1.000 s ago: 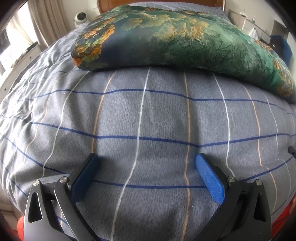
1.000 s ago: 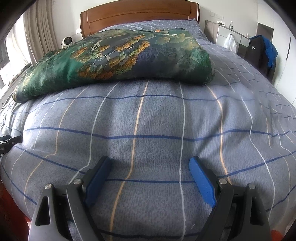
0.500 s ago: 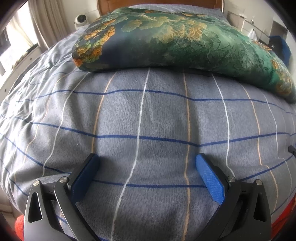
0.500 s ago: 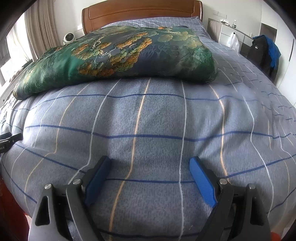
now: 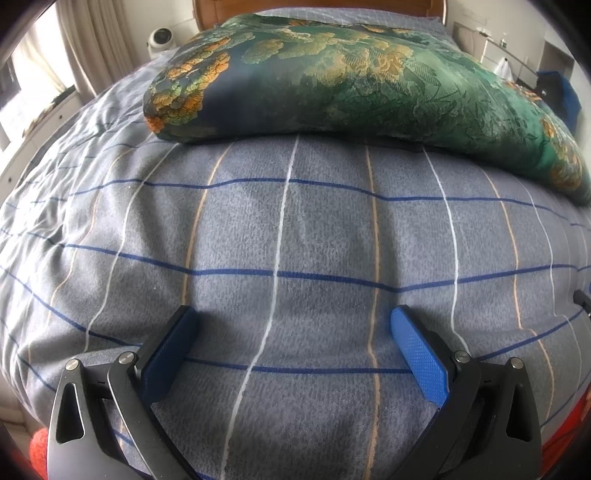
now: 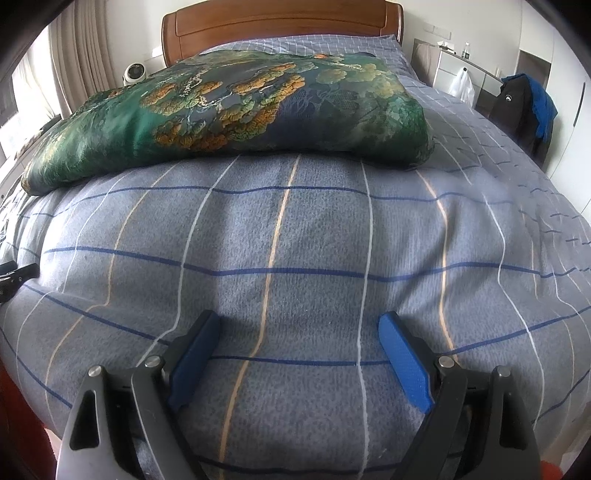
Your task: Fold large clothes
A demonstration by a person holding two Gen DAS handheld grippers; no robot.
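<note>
A folded green cloth with orange and teal flower print (image 5: 351, 77) lies across the far half of the bed; it also shows in the right wrist view (image 6: 236, 110). It rests on a grey checked bedcover (image 5: 295, 240) with blue, white and tan lines, also in the right wrist view (image 6: 314, 240). My left gripper (image 5: 293, 325) is open and empty, low over the near part of the bedcover. My right gripper (image 6: 299, 328) is open and empty, also low over the near bedcover. Both are well short of the cloth.
A wooden headboard (image 6: 280, 22) stands at the far end. A small white fan (image 6: 135, 74) and curtains (image 6: 81, 55) are at the left. A white cabinet (image 6: 465, 79) and a dark jacket (image 6: 524, 107) stand at the right. The other gripper's tip (image 6: 14, 277) shows at the left edge.
Both grippers have moved slightly forward toward the green cloth, which sits a little lower and larger in both views. Both stay open.
</note>
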